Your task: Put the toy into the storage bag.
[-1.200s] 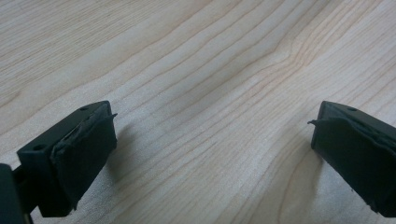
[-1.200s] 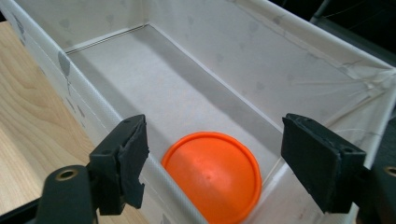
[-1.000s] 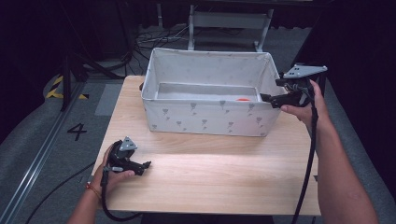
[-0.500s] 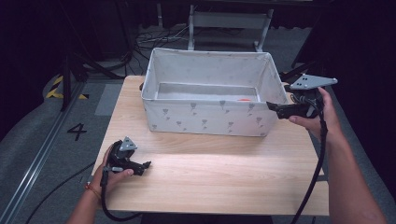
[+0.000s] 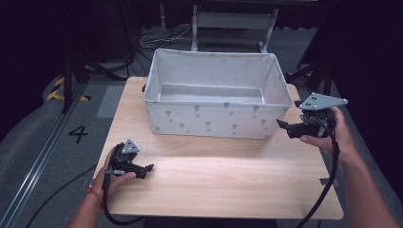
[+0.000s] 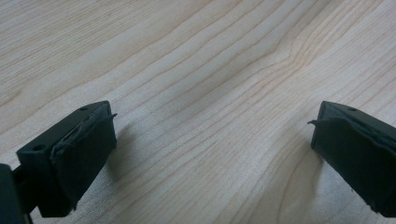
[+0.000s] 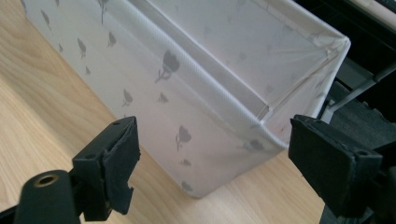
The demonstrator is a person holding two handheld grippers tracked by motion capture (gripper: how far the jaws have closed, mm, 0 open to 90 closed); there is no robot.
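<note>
Both tongs stand with jaws apart and empty, the left gripper [image 5: 148, 167] low over the bare wooden table [image 5: 228, 185] and the right gripper [image 5: 281, 125] just outside the white fabric bin's [image 5: 216, 118] near right corner, so the handling seems finished.

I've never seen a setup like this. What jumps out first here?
The big white fabric bin with small grey flower prints, at the back of the wooden table. Next, the black hand-held grippers: the right gripper hangs open by the bin's right corner, and the left gripper rests open on the table's near left.
</note>
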